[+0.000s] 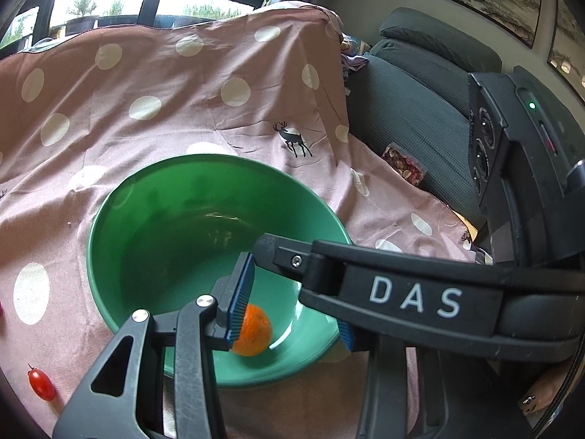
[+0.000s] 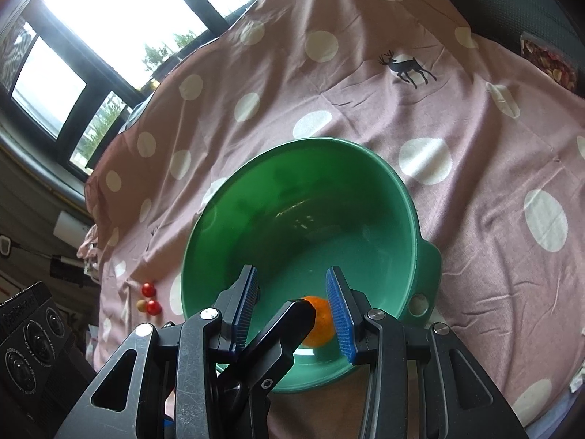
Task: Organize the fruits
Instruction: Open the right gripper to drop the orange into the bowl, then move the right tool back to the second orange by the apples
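A green bowl (image 1: 164, 219) (image 2: 292, 190) stands on a pink dotted cloth (image 1: 164, 109) (image 2: 475, 128). One small orange (image 1: 254, 331) (image 2: 320, 323) rests on the bowl's floor near its near wall. My left gripper (image 1: 292, 314) hovers over the bowl, open. Its left pad (image 1: 241, 300) sits beside the orange, its right pad well clear. My right gripper (image 2: 292, 307) is open above the same spot; the orange shows below, by its right pad (image 2: 340, 318). The two grippers cross: a left finger (image 2: 285, 329) pokes between the right jaws.
A red cherry tomato (image 1: 41, 384) lies on the cloth left of the bowl. Two red ones (image 2: 148, 289) and a yellowish one (image 2: 140, 305) lie beyond the bowl's left side. A dark sofa (image 1: 420, 109) holds a snack packet (image 1: 404, 166) (image 2: 548, 58).
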